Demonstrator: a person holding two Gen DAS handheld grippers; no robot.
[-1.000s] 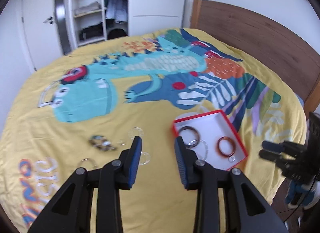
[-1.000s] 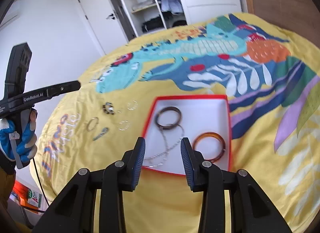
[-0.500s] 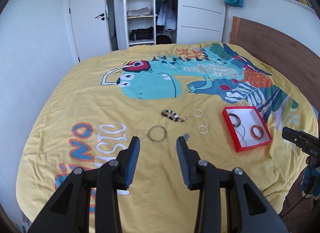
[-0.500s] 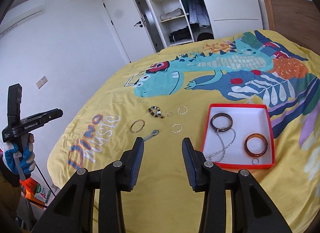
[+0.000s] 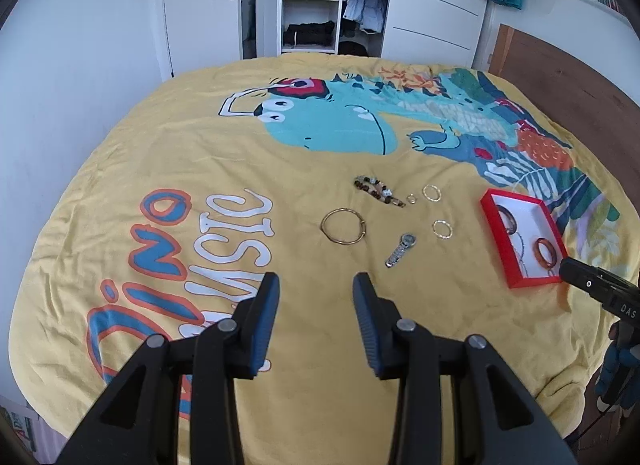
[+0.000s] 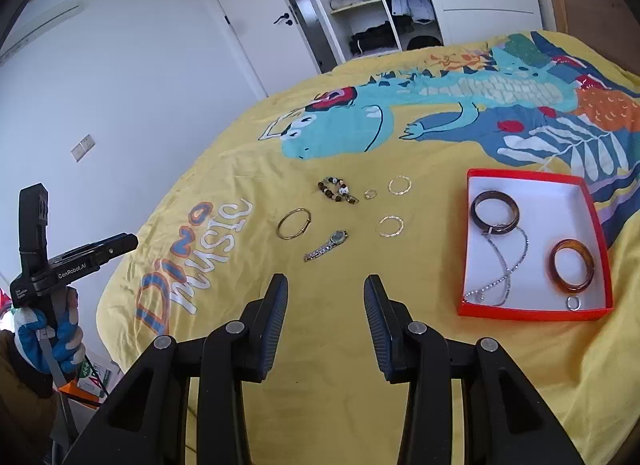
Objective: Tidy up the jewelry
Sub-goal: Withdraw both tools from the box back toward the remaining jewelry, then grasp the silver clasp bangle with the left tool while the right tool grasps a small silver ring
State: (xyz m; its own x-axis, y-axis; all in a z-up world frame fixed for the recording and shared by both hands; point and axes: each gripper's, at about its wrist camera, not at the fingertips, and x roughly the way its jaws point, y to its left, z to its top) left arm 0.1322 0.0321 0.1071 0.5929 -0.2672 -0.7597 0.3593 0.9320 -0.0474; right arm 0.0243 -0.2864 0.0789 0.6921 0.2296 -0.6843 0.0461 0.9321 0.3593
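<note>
A red box with a white inside lies on the yellow bedspread and holds a dark bangle, an amber bangle, a silver chain and a small ring. The box also shows in the left wrist view. Loose on the bed lie a gold bangle, a watch, a bead bracelet, two gold hoops and a tiny ring. My left gripper is open and empty, short of the gold bangle. My right gripper is open and empty, short of the watch.
The bed carries a dinosaur print. An open wardrobe and a white door stand beyond its far edge. A wooden headboard runs along the right. The floor drops off close to the near edge.
Both grippers have drawn back and up from the bed over the last second, so the jewelry and the box look smaller and farther. Both stay open and empty.
</note>
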